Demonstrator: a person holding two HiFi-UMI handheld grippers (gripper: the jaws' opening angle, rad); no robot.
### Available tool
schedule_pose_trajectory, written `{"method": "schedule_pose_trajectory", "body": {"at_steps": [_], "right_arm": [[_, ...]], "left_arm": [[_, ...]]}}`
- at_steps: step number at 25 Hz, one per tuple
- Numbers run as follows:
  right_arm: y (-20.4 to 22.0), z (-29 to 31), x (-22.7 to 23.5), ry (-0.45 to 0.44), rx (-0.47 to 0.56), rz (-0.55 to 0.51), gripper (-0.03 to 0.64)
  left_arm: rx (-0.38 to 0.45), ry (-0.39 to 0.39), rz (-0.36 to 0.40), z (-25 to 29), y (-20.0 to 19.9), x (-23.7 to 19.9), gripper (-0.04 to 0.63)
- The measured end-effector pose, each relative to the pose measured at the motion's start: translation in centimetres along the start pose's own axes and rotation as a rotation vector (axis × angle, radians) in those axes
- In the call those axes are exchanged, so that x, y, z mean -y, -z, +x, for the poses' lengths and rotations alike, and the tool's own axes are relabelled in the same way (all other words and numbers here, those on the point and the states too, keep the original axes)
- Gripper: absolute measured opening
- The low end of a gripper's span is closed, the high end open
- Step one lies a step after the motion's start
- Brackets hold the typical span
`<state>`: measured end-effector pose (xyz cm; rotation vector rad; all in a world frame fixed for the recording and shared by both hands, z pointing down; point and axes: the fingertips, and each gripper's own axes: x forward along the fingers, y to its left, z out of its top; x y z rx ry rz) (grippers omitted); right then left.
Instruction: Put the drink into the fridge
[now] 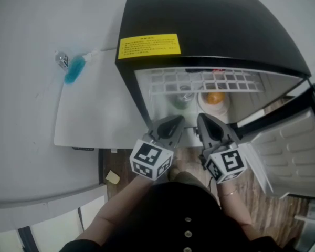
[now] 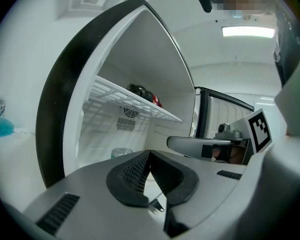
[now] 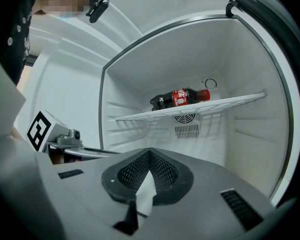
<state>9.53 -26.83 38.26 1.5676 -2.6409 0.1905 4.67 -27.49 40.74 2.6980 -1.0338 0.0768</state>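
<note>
A dark cola bottle (image 3: pixel 180 98) with a red label lies on its side on the white wire shelf (image 3: pixel 225 103) inside the open mini fridge (image 1: pixel 210 25). In the left gripper view the same cola bottle (image 2: pixel 144 94) rests on the wire shelf (image 2: pixel 115 96). My left gripper (image 1: pixel 177 122) and right gripper (image 1: pixel 202 121) hover side by side just in front of the fridge opening. Both are shut, with nothing between the jaws. The left gripper (image 2: pixel 149 154) points into the lower compartment. Below the shelf, the right gripper (image 3: pixel 150 151) faces the back wall.
The fridge door (image 1: pixel 289 151) stands open at the right. A pale cup-like thing (image 2: pixel 121 153) and an orange object (image 1: pixel 215 97) sit on the fridge floor. A blue brush (image 1: pixel 73 70) and a small can (image 1: pixel 61 59) lie on the white surface to the left.
</note>
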Motion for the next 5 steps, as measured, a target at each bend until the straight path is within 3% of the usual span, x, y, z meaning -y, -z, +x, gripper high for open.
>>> {"method": "schedule_pose_trajectory", "body": {"at_steps": [5], "right_arm": [[0.09,-0.11,0.16,0.008,-0.001,0.003,0.008]], "left_arm": [[-0.001,0.007,-0.002,0.16,0.16,0.41,0.006]]}}
